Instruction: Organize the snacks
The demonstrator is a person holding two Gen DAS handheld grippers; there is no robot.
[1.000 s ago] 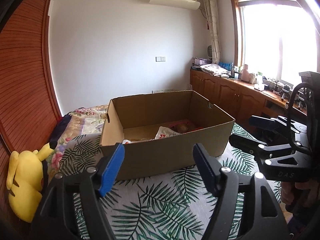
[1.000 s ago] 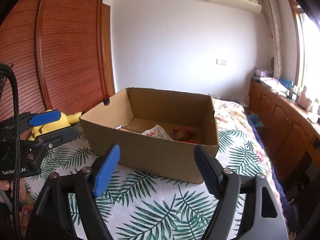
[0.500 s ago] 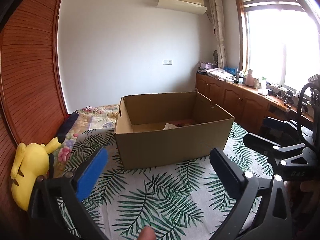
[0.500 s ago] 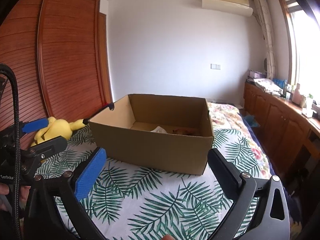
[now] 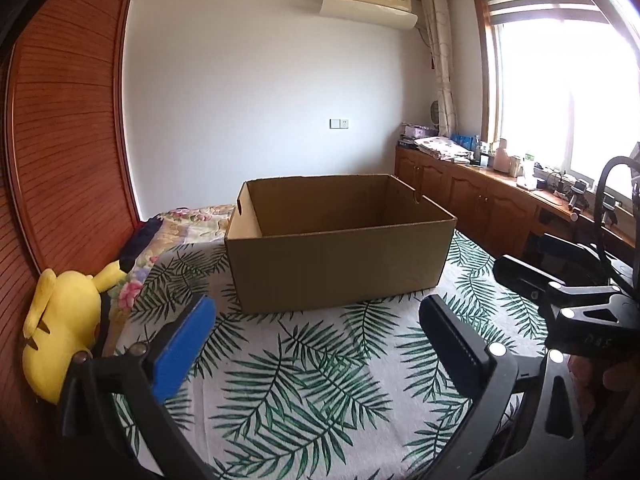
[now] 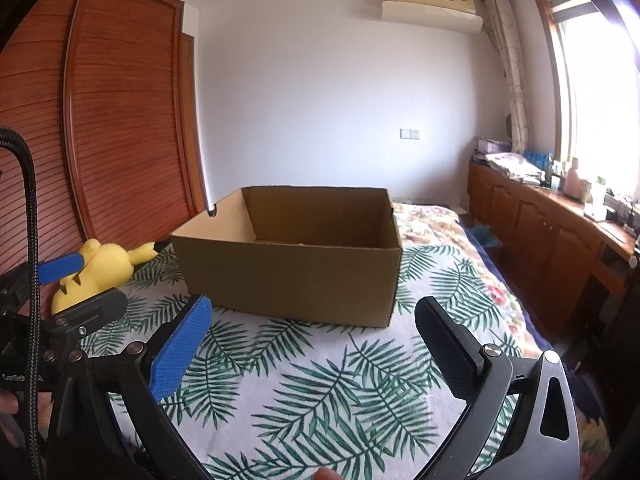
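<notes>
The left gripper (image 5: 316, 330) and right gripper (image 6: 310, 328) have just spread wide, holding nothing, and have drawn back from the cardboard box (image 5: 340, 264) at frame centre. Its contents are now hidden behind the near wall, so the sorting looks finished or paused.

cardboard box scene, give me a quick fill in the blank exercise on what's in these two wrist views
1. The open cardboard box stands on a bedspread printed with green ______ leaves.
2. The plush toy lying beside the wooden wardrobe is ______ in colour.
3. The left gripper and right gripper both hold ______ between their fingers.
4. High on the white wall, near the window, hangs an air ______.

Missing words: palm; yellow; nothing; conditioner
</notes>
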